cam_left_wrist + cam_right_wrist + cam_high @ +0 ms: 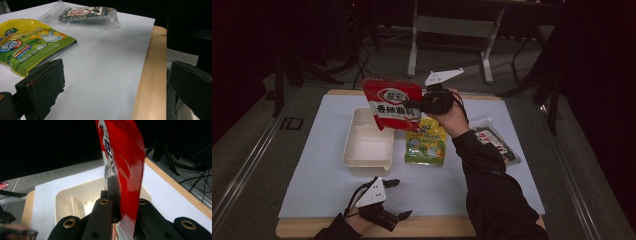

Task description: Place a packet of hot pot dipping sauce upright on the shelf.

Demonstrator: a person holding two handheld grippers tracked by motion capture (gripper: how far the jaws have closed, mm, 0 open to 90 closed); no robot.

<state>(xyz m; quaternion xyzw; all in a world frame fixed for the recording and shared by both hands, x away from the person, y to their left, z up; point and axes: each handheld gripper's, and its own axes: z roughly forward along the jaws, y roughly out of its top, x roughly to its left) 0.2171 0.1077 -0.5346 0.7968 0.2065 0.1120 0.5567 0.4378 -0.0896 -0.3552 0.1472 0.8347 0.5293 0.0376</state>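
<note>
Red snack bag (393, 104) in right gripper (422, 104), above cream tray (354, 150)

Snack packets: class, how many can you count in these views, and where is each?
3. The red packet is held in the right gripper above the tray; the yellow-green packet lies right of the tray; the clear dark packet lies farther right. None seem hidden.

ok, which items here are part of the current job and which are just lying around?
In play:
- red packet, clamped in the right gripper and held up over the tray
- tray

Lying about:
- yellow-green pouch
- clear dark packet
- left gripper, jaws open, nothing in them
</note>
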